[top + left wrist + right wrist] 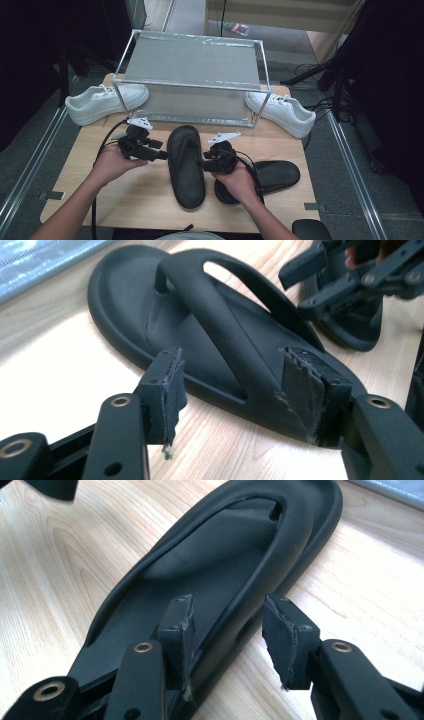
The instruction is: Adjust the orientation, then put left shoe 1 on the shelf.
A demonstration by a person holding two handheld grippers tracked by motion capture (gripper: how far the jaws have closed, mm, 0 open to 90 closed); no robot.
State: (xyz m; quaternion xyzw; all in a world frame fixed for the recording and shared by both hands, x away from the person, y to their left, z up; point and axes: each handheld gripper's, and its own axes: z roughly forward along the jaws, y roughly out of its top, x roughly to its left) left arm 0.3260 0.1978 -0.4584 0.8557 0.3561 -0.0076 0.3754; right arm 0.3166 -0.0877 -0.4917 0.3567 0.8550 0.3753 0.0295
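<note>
A black flip-flop [185, 165] lies lengthwise on the middle of the wooden table [75, 165]. My left gripper [162, 155] is at its left edge and my right gripper [200, 162] at its right edge. In the left gripper view the open left gripper [235, 365] straddles the flip-flop's [130, 295] rim, its pads clear of it, and the right gripper [302, 290] shows at the far side. In the right gripper view the right gripper [227, 610] stands open over the flip-flop's [215, 545] side wall, one pad inside and one outside. Neither presses on it.
A second black flip-flop [277, 176] lies at the right under my right hand. One white sneaker [105, 102] sits at the back left, another white sneaker [282, 112] at the back right. Between them a metal-framed rack [192, 62] with a grey shelf stands.
</note>
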